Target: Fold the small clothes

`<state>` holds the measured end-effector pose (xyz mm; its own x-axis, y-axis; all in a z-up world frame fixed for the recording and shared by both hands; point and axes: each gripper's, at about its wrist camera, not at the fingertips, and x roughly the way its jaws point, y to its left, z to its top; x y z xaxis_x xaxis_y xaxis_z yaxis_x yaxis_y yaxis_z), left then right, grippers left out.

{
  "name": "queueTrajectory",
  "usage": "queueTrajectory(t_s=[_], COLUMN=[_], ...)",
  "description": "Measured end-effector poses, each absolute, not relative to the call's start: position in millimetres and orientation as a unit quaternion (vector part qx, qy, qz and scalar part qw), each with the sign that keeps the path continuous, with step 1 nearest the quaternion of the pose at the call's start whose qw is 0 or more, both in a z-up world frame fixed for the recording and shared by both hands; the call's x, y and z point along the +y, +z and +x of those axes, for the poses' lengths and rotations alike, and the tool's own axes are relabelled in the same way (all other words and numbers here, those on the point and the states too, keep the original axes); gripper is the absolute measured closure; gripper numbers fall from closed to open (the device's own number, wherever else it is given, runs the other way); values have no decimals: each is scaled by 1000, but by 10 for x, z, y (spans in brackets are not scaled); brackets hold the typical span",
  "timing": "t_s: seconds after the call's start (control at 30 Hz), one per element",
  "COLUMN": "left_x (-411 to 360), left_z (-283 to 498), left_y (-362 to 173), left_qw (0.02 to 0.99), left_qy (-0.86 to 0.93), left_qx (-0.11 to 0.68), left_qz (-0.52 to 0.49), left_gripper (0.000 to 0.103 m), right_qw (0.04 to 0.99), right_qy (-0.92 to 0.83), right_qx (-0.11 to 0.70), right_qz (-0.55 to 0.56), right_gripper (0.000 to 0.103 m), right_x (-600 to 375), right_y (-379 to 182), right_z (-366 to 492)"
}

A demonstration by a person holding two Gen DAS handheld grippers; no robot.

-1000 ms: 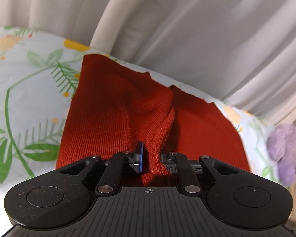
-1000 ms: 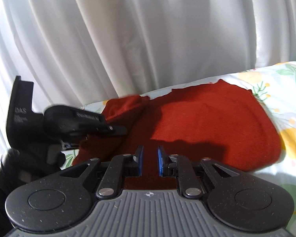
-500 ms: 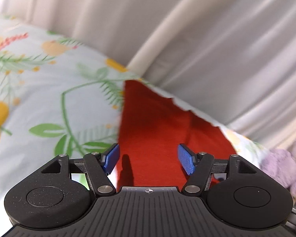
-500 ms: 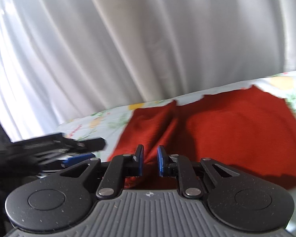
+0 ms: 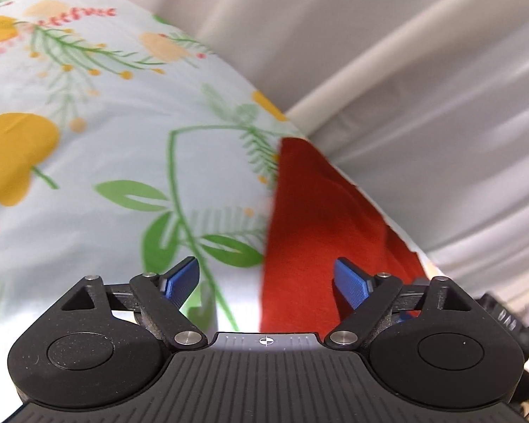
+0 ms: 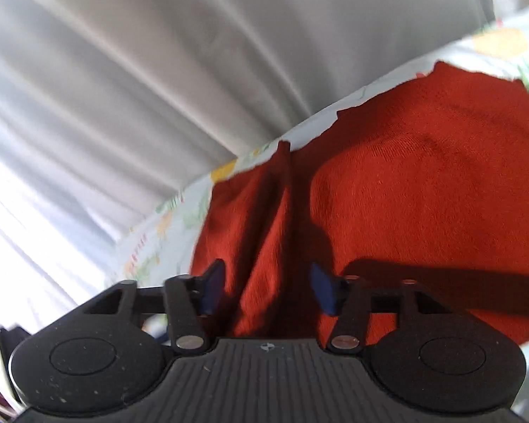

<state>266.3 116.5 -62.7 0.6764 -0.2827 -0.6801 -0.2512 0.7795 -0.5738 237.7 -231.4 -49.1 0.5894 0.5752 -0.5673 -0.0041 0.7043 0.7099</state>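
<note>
A soft red knit garment (image 6: 423, 194) lies creased on the flower-printed sheet (image 5: 105, 162) by pleated curtains (image 6: 158, 70), while the left gripper (image 5: 266, 282) and right gripper (image 6: 268, 287) are opening, gripping nothing.

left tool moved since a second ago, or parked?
Yes. The left tool has slid left off the red knit garment. That lay centred between its jaws; it now sits right of centre, with the floral sheet filling the left. Its jaws are opening, nothing gripped.

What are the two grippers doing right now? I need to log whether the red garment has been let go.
Left gripper: jaws opening, holding nothing; red garment lies below.
Right gripper: jaws opening, garment fold between, not pinched.
</note>
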Motion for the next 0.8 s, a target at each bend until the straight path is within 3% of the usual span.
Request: queueTrajectory(t_s=[0.17,0.27,0.37,0.4,0.67,0.8], left_x=[1113,1072,1006,988,897,755], left_z=[2767,2818,2843,2854,2927,2935], left_y=[-705,-762,-760,-763,-787,-691], left_qw=[850,849,852,852,821,808], left_qy=[13,8,-4,-7,-59,-122], left_qx=[422,424,426,427,432,422], left_qz=[-316,-315,-305,-303,-370,-394], left_gripper=[8,7,7,7,7,7], right_qw=[783,788,798,800,890,921], right_qy=[183,199,199,196,169,155], right_qx=[446,445,454,460,404,349], right_qz=[393,375,343,332,125,76], right_gripper=[45,53,73,86,90,90], right_x=[-2249,-2088,-1945,-1906,-1544,-1683], right_y=[-667,-640,-641,-645,-328,-78], right_z=[2828,2924,3001,3015,2836,2642])
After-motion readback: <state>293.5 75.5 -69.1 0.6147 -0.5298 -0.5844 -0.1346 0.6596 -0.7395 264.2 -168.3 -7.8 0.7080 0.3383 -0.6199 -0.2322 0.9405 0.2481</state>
